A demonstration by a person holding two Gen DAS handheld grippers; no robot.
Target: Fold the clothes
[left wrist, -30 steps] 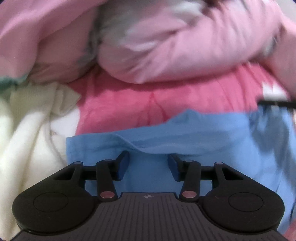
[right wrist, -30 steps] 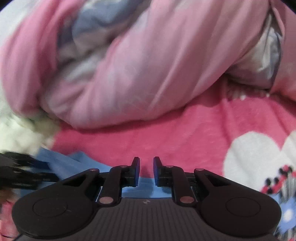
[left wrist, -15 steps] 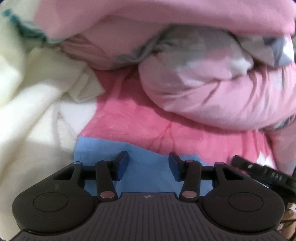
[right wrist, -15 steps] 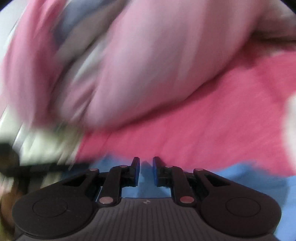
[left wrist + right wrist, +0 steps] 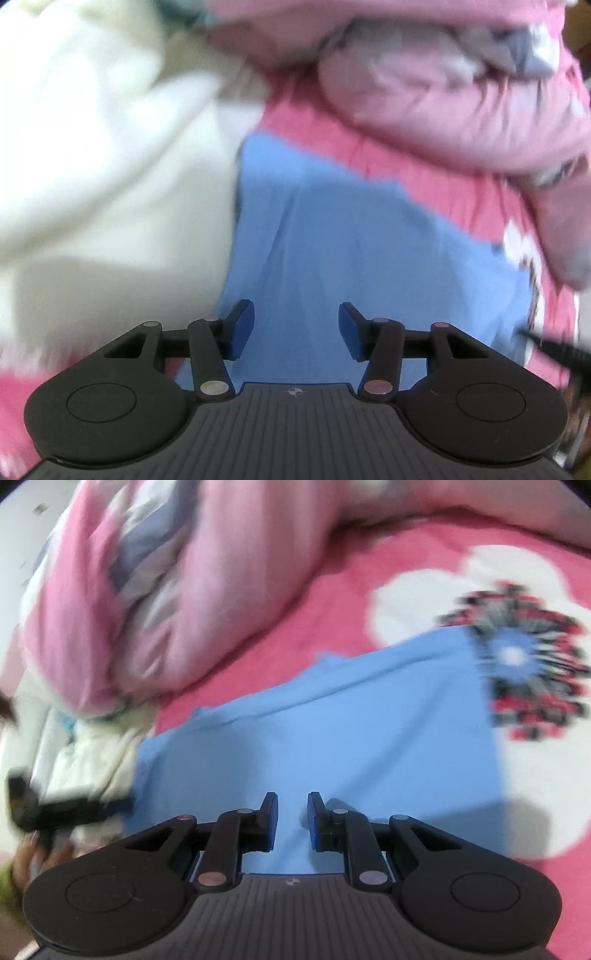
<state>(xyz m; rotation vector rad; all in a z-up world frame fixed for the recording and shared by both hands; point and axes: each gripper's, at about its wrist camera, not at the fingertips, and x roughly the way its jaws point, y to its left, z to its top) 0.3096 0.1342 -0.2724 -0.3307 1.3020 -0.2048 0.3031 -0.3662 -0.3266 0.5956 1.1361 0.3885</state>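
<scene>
A home bedroom: flowered pink blanket [image 5: 332, 590], bunched pink duvet [image 5: 184, 590].

You see a plain light-blue garment [image 5: 351, 738] on a hot-pink blanket [image 5: 332, 602] patterned with white flowers, beside a cream cloth [image 5: 103, 155] and a pale-pink, grey-patched duvet [image 5: 443, 96].

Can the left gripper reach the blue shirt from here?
Probably yes. The left gripper hangs right over the blue shirt, jaws apart and empty, with nothing between them and the cloth.
</scene>
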